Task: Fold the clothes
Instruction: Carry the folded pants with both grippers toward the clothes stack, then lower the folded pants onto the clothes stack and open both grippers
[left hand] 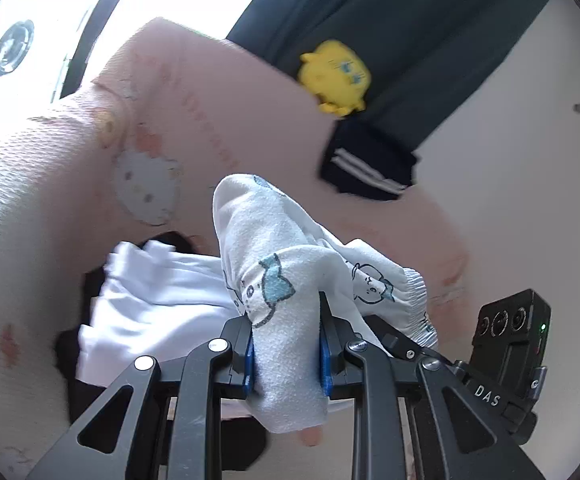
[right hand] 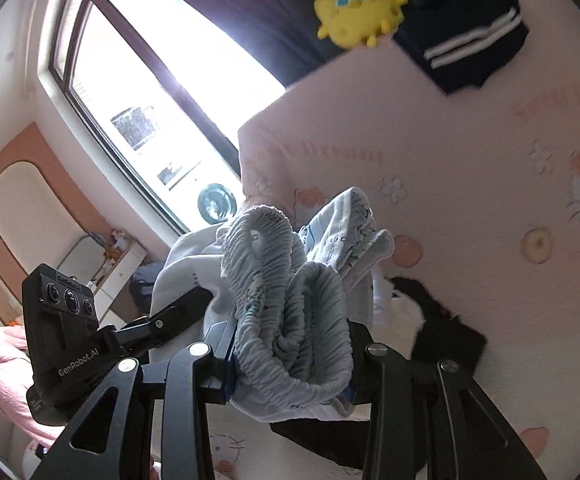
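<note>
Only the right wrist view shows the window (right hand: 162,92). Above the pink bed (left hand: 250,120), the left gripper (left hand: 288,344) and the right gripper (right hand: 290,344) each clamp the printed white garment (left hand: 286,280).

White letters "DAS" stand on the black arm (left hand: 490,394) of the right hand-held gripper. "GenRobot.AI" stands on the black camera module (right hand: 64,340) of the left one. Pink lettering on the bedsheet (right hand: 470,184) is too blurred to read.

Yellow plush toy (right hand: 357,10), bright window (right hand: 162,92), perhaps a washing machine (right hand: 216,202) beyond.
</note>
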A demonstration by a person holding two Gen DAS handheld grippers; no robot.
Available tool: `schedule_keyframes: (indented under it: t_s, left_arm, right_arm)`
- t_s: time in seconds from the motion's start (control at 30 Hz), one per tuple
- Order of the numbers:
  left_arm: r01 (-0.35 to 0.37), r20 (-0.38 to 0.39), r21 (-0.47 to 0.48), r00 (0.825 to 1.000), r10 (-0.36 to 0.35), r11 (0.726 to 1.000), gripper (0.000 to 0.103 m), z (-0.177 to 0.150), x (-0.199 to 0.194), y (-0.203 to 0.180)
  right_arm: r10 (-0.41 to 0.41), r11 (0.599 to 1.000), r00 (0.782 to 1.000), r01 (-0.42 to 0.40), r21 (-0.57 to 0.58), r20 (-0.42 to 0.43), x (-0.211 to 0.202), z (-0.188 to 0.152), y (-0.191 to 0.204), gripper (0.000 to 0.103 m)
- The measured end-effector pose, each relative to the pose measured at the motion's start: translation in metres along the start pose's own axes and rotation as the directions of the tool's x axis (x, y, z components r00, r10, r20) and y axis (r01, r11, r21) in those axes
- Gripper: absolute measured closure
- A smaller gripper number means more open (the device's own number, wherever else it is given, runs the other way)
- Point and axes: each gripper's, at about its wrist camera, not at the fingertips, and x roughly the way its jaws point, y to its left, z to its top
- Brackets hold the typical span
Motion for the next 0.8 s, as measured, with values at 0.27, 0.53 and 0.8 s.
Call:
schedule_keyframes:
  t_s: [0.27,0.53,0.8]
  left_arm:
    - [-0.074,-0.062,0.071,0.995,0.078,0.995,0.082,0.008,0.026,0.034]
    - [-0.098,-0.101,0.073,0.989,0.105,0.992,0.08,0.006,0.04,0.045]
    - [-0.153,-0.133,-0.079,0.981,0.141,0.985,0.026,-0.008,0.053,0.072]
  right_arm:
    - [0.031,0.999,0.997,-0.028,0.039,-0.067,0.048,-0.002,-0.02,0.065]
    - [0.049,0.996,0.996,-0.043,0.084,-0.075,0.06,-0.005,-0.04,0.064]
    - [0.07,0.992,0.994,-0.061,0.115,-0.079,0.062,-0.008,-0.05,0.058]
